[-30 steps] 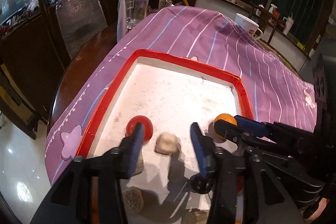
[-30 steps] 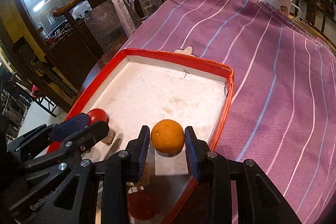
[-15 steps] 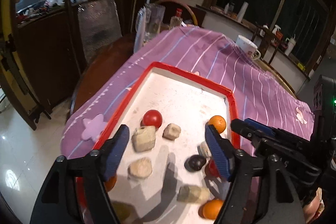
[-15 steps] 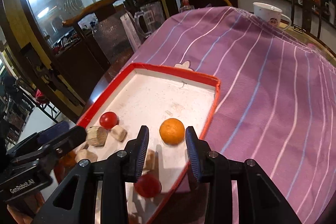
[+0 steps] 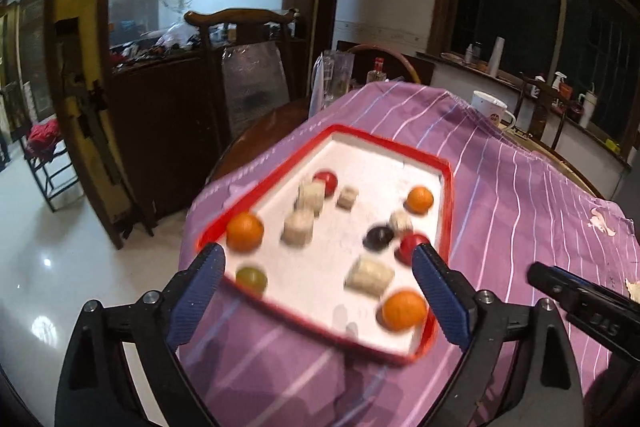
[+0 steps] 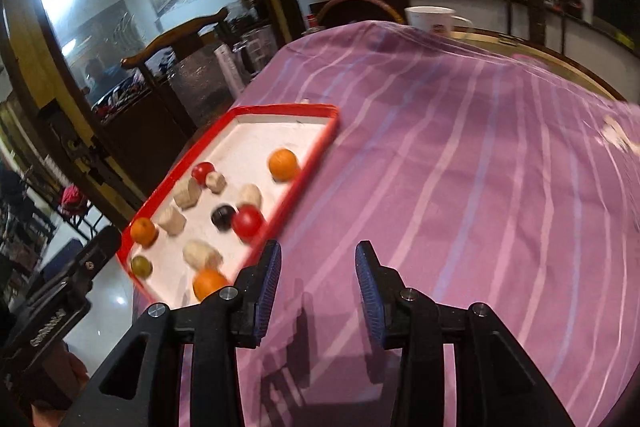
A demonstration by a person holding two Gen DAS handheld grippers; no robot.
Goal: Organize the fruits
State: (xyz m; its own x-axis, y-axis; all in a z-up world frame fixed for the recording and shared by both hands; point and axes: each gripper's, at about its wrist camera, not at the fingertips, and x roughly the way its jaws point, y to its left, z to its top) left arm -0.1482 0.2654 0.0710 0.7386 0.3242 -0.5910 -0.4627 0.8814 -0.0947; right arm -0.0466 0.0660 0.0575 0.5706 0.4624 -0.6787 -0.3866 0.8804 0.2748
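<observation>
L gripper spread wide, empty, above tray | R gripper spread, empty, over cloth | tray at R's 10 o'clock | oranges, tomatoes inside

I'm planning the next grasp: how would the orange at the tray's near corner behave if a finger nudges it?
The orange looks round and smooth, so it would probably roll rather than slide. It sits close to the red rim of the tray, which would likely stop it on that side. Toward the pale block it could bump and shift that piece.
</observation>
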